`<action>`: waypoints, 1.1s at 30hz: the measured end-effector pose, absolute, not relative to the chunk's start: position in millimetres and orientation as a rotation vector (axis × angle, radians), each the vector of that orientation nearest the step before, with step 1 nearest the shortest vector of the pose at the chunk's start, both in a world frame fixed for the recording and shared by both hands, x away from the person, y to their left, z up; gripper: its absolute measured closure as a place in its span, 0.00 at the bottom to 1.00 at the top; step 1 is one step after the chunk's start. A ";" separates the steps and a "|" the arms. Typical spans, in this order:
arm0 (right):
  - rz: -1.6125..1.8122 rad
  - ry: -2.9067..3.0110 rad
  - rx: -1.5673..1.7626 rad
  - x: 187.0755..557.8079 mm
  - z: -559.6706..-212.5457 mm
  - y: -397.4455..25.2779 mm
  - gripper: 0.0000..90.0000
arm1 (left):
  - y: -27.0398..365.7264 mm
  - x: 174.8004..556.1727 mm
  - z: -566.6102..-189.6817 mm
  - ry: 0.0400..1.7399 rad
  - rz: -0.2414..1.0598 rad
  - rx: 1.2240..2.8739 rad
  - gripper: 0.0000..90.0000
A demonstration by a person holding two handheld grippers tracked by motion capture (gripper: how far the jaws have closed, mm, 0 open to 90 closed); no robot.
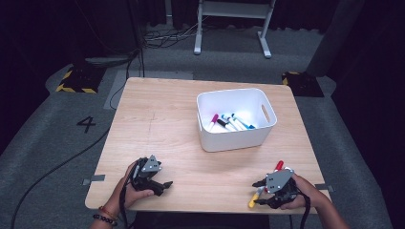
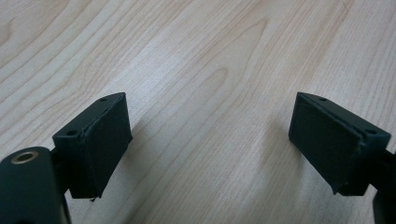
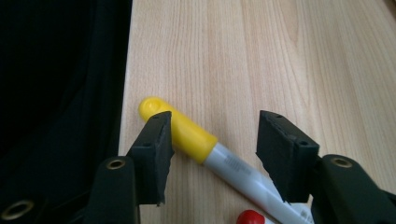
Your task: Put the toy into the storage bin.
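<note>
A yellow-capped marker [image 3: 196, 140] lies on the wooden table [image 1: 167, 124] near its front right edge, beside a red-capped marker [image 1: 278, 165]. My right gripper [image 3: 212, 142] is open, with its jaws on either side of the yellow-capped marker [image 1: 254, 198] just above the table. At the front left, my left gripper [image 1: 160, 183] rests low over bare wood; the left gripper view shows its jaws [image 2: 208, 140] wide open with nothing between them. A white bin [image 1: 236, 138] at the table's right middle holds several markers [image 1: 229, 122].
The table's front edge [image 3: 125, 116] runs right beside the yellow cap, with dark space past it. Beyond the table, cables [image 1: 167, 36] trail over grey carpet and a white frame [image 1: 231, 14] stands at the back.
</note>
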State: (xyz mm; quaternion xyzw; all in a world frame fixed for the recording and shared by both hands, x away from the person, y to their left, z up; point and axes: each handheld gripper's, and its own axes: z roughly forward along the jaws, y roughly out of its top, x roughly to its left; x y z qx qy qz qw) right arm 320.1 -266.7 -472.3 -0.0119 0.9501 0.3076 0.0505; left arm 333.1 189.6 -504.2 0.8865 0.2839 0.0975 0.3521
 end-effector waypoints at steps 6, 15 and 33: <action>0.923 2.874 -0.017 327.0 -474.4 -263.1 0.60 | 189.3 332.8 -504.5 0.744 0.242 2.291 0.15; 0.922 2.900 -0.069 336.6 -472.0 -242.5 0.60 | 189.3 332.8 -504.5 0.744 0.242 2.291 0.15; 0.898 2.915 0.047 382.3 -479.8 -211.2 0.82 | 189.6 333.0 -504.2 0.740 0.249 2.294 0.15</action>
